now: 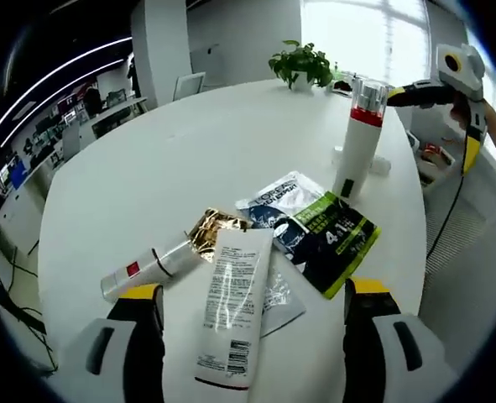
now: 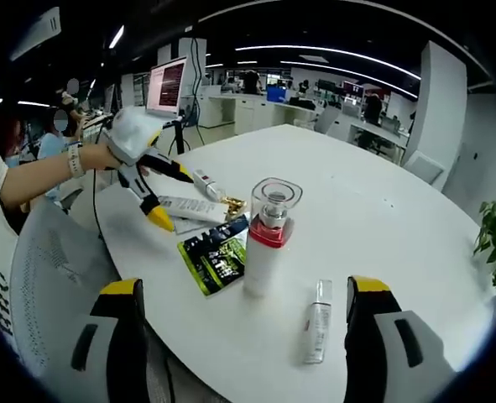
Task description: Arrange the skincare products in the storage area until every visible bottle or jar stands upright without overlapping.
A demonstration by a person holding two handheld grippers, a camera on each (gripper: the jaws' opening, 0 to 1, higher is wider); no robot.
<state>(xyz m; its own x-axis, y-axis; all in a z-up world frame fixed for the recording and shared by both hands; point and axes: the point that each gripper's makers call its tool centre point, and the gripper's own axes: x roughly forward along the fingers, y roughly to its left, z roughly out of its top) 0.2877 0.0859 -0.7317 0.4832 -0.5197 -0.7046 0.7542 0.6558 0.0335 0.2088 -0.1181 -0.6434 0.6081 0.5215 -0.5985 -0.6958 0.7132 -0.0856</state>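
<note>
Flat between the left gripper's (image 1: 252,336) spread, empty fingers lies a white tube (image 1: 232,306), overlapping a clear sachet under it. Just beyond the left finger a slim clear bottle (image 1: 145,269) lies on its side against a gold packet (image 1: 213,231); ahead, green (image 1: 336,241) and blue-white (image 1: 279,201) sachets overlap. Only the red-banded white bottle (image 2: 266,243) stands upright, straight ahead of the right gripper's (image 2: 248,336) open, empty fingers, with a small vial (image 2: 317,321) lying beside the right finger. Judging by this white surface (image 1: 189,143), one item is done and the tube, slim bottle and vial remain to be stood up
</note>
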